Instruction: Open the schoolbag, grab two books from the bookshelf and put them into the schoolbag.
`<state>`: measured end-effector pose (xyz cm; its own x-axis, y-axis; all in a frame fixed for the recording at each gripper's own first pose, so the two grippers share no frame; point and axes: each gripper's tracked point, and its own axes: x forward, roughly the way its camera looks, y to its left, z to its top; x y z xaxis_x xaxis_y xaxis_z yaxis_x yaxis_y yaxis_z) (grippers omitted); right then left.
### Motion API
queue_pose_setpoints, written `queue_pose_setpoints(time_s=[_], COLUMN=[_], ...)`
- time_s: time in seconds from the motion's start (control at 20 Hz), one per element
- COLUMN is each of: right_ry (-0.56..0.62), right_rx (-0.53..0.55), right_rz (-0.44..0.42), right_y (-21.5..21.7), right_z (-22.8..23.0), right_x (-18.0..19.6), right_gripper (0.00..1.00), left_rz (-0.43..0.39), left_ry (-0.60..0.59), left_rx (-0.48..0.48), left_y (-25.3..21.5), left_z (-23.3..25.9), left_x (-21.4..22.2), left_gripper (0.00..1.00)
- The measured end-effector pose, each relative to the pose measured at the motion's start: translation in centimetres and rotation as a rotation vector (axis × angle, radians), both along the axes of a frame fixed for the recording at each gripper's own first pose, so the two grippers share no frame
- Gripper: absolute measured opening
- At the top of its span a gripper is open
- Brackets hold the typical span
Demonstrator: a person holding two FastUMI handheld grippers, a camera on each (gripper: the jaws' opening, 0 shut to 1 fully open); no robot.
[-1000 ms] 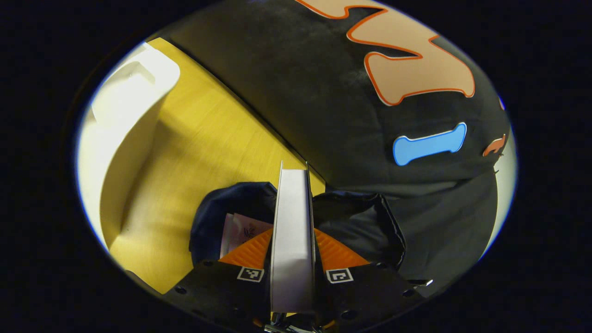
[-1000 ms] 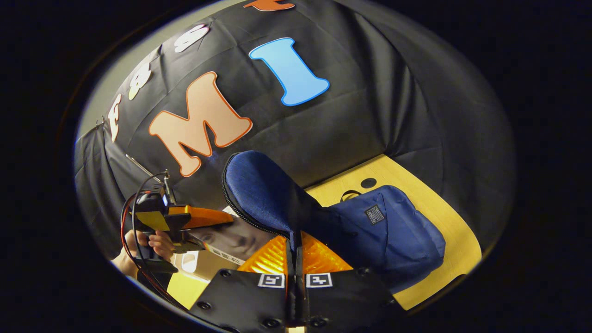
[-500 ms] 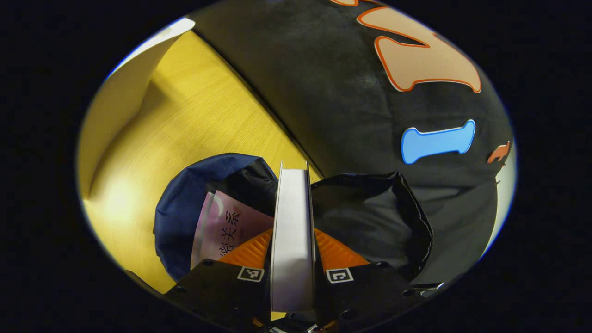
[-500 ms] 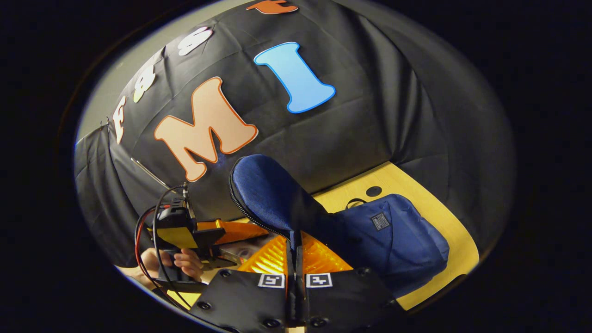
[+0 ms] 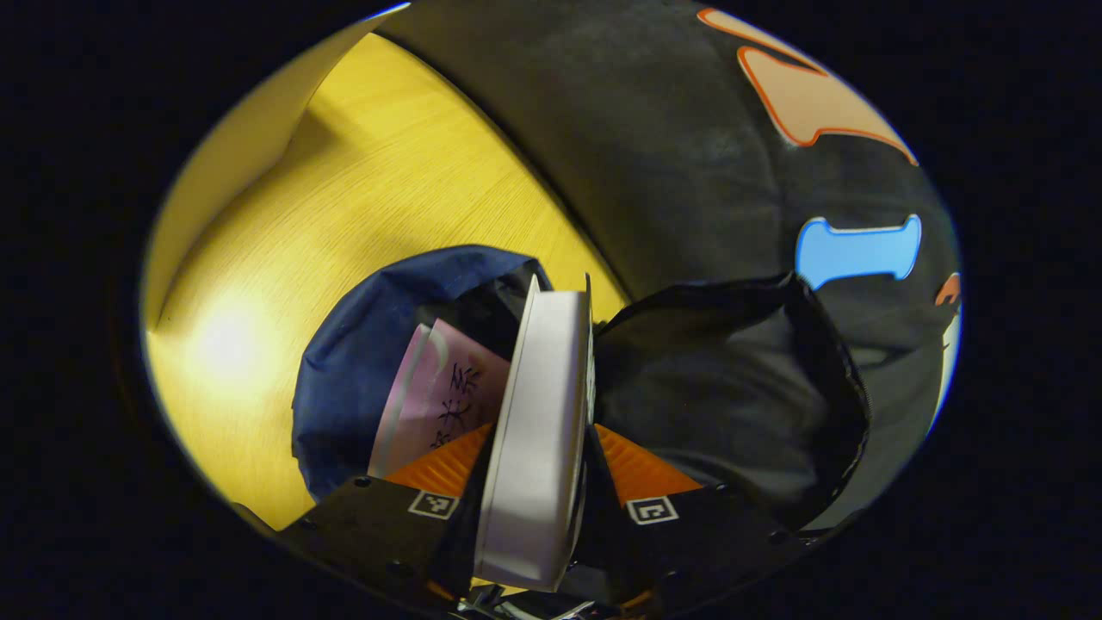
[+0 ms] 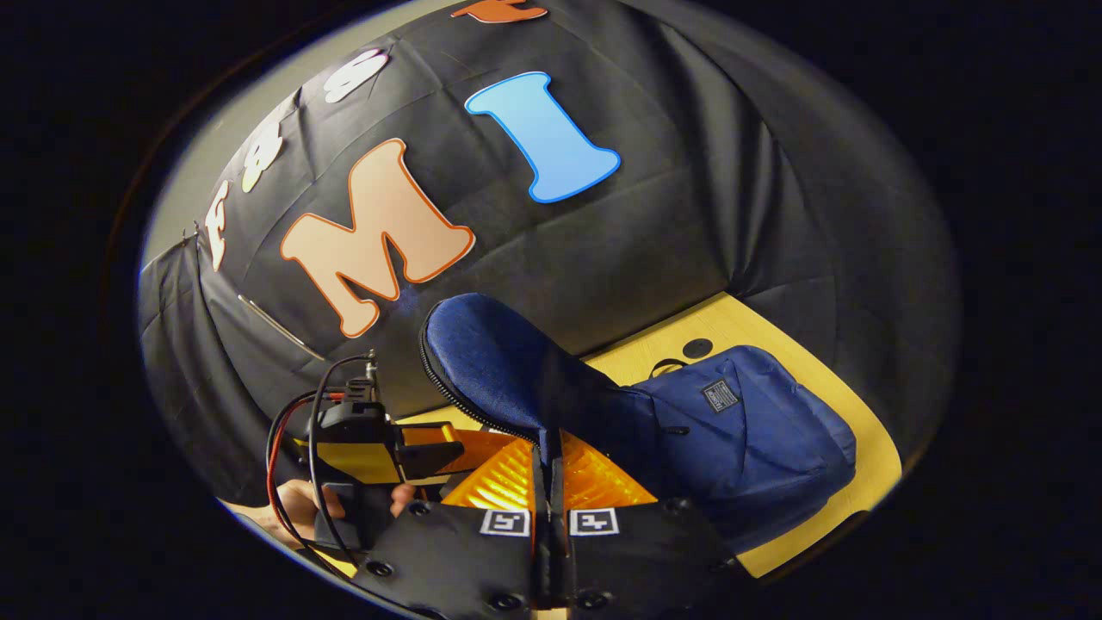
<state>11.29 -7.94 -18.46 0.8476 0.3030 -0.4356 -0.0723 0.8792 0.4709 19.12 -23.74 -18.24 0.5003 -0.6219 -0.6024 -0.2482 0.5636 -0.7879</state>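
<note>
In the left gripper view, my left gripper [image 5: 541, 435] is shut on a book [image 5: 535, 405], held edge-on with its white page block facing me and tilted slightly. The book's far end reaches into the mouth of the blue schoolbag [image 5: 370, 344], whose black lining [image 5: 715, 387] is spread open. A pink book [image 5: 435, 396] lies inside the bag. In the right gripper view, my right gripper [image 6: 548, 443] is shut on the bag's raised blue flap [image 6: 504, 362]. The schoolbag's body [image 6: 749, 430] lies on the table to the right. The left gripper [image 6: 379, 439] and the hand [image 6: 297, 504] holding it are at lower left.
The yellow wooden table [image 5: 362, 189] extends left of the bag. A white bookshelf panel [image 5: 228, 172] stands at its upper left edge. The black cloth wall [image 6: 654, 215] runs right behind the bag.
My left gripper has come down closer to the bag's mouth with its book, which now tilts slightly. The pink book inside shows more. The right gripper still holds the flap up.
</note>
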Motion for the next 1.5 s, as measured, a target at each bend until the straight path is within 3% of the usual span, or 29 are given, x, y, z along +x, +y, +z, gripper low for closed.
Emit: queue_pose_setpoints(time_s=[0.1, 0.15, 0.2, 0.35, 0.6, 0.95, 1.15, 1.3, 1.5], right_ry=[0.004, 0.004, 0.004, 0.005, 0.007, 0.011, 0.011, 0.016, 0.024], right_rx=[-0.003, -0.003, -0.002, 0.005, 0.005, -0.044, -0.085, -0.125, -0.209], right_rz=[0.0, -0.001, -0.003, -0.019, -0.025, -0.005, 0.005, 0.013, 0.055], right_y=[0.0, 0.0, -0.1, -0.5, -0.6, -0.1, 0.0, 0.3, 1.5], right_z=[-0.1, -0.1, 0.0, 0.0, -0.1, -0.5, -0.6, -0.9, -1.4], right_x=[-0.1, -0.1, -0.2, -0.3, -0.7, -1.4, -1.8, -2.4, -3.7], right_gripper=[0.04, 0.04, 0.03, 0.04, 0.04, 0.03, 0.02, 0.03, 0.07], left_rz=[-0.089, -0.108, -0.127, -0.244, -0.28, -0.242, -0.169, -0.1, -0.007], left_ry=[0.041, 0.04, 0.025, -0.076, -0.171, -0.549, -0.765, -0.937, -1.023], left_rx=[0.068, 0.112, 0.164, 0.418, 0.478, 0.629, 0.676, 0.711, 0.84], left_y=[-0.7, -0.6, -0.3, 2.1, 2.8, 6.5, 9.2, 11.8, 16.6], left_z=[-0.9, -1.2, -1.7, -1.9, -0.8, 7.5, 13.2, 18.6, 21.9], left_x=[-1.4, -1.5, -1.4, -1.6, -1.1, 2.4, 3.0, 2.4, 1.1], left_gripper=[0.71, 0.84, 0.81, 0.9, 0.9, 0.9, 0.89, 0.96, 0.96])
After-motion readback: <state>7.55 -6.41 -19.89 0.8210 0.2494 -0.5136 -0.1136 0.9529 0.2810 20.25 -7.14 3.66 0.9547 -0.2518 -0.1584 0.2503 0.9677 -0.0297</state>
